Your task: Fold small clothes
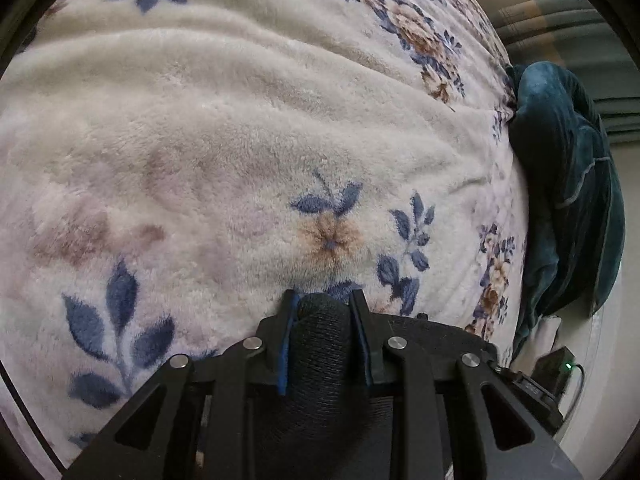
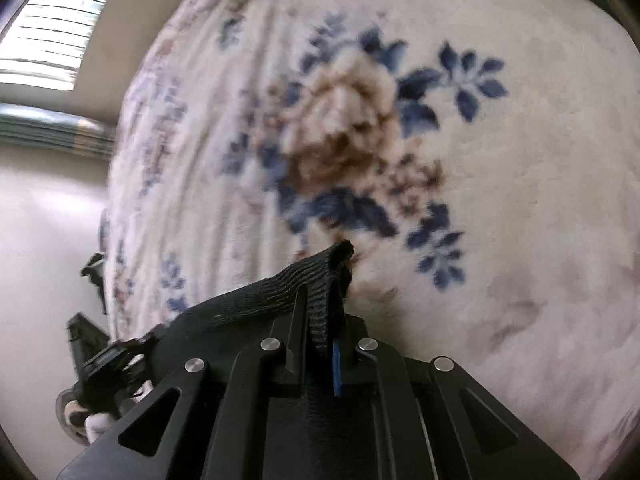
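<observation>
Sock (image 1: 320, 344), black and ribbed, spans between both grippers over the floral blanket (image 1: 240, 128) on the bed: the left gripper (image 1: 323, 300) has its jaws clamped on the rounded end, the right gripper (image 2: 322, 312) on the flat cuff edge.

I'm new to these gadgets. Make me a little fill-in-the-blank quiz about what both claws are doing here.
1. Both claws are shut on a knitted garment coloured ____.
2. The blanket beneath has blue leaves and ____ flowers.
3. The right claw grips a ribbed ____ of the garment.
4. The left claw pinches a rounded ____ of fabric.

Missing words: black; brown; edge; bunch
</observation>
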The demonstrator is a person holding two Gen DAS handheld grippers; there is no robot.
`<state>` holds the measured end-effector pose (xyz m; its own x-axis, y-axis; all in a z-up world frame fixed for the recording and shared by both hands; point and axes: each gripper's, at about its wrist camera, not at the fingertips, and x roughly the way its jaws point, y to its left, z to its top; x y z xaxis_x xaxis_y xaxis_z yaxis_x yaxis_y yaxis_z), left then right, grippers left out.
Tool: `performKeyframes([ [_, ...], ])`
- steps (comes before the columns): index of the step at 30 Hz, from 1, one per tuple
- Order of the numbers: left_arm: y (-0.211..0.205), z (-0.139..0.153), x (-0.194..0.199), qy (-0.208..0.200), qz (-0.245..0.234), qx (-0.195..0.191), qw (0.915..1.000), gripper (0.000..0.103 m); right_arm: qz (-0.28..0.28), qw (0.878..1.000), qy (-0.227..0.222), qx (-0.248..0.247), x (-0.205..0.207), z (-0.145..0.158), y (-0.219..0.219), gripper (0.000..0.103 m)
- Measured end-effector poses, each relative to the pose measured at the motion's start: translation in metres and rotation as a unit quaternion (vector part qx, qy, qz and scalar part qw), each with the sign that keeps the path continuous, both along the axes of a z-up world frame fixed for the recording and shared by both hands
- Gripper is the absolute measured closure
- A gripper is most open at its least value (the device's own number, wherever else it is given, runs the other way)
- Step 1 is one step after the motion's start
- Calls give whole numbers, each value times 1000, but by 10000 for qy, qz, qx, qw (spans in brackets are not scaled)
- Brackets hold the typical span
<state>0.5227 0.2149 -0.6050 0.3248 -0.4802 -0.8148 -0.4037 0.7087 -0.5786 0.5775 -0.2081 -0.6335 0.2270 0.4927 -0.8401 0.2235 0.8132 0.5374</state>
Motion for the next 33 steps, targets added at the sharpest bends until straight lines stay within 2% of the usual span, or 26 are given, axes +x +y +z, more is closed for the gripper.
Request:
performKeyframes([
  [2,4,5,-2,-13,-141,-154,9998,73,186,9993,317,-14,11,-10,6,91],
  [3,7,11,-6,-9,-227,-143,9996,64,221,9985,495,-9,12,-12,5,85],
  [4,9,15,-10,-29,-272,-90,9996,47,208,9978,623,-18,12,-11,2,70],
  [5,12,26,-19,-116,-364,68,9992,39,163,9980,614,10,5,-5,-1,54],
  [6,13,31,-25,-189,-399,121,9989,35,88,9985,540,12,-10,10,-10,48],
  [8,17,43,-48,-253,-477,175,9984,34,-61,9989,463,52,-35,29,-21,34],
  [9,18,43,-54,-212,-485,184,9984,29,-174,9987,469,80,-54,40,-28,34],
  [11,17,42,-75,-100,-488,108,9987,29,-490,9966,611,261,-99,53,-38,34],
  [13,13,36,-91,-5,-528,-4,9986,29,-727,9925,844,497,-134,51,-35,34],
  [16,1,15,-108,221,-664,-198,9974,29,-1093,9803,1263,1057,-189,24,-22,18],
  [18,-7,3,-113,256,-703,-349,9966,28,-1367,9682,1510,1453,-212,-7,-6,18],
  [21,-14,-4,-108,143,-780,-395,9961,19,-1500,9587,1326,2023,-221,-43,18,18],
  [24,-16,-8,-99,94,-816,-499,9954,14,-1594,9542,779,2409,-215,-66,37,16],
  [28,-25,-4,-93,30,-973,-481,9941,14,-1621,9495,319,2668,-209,-62,47,15],
  [31,-37,-1,-86,-24,-1100,-430,9930,14,-1544,9495,240,2721,-199,-62,55,15],
  [33,-44,-3,-80,-46,-1138,-432,9926,14,-1576,9449,190,2864,-189,-64,60,15],
])
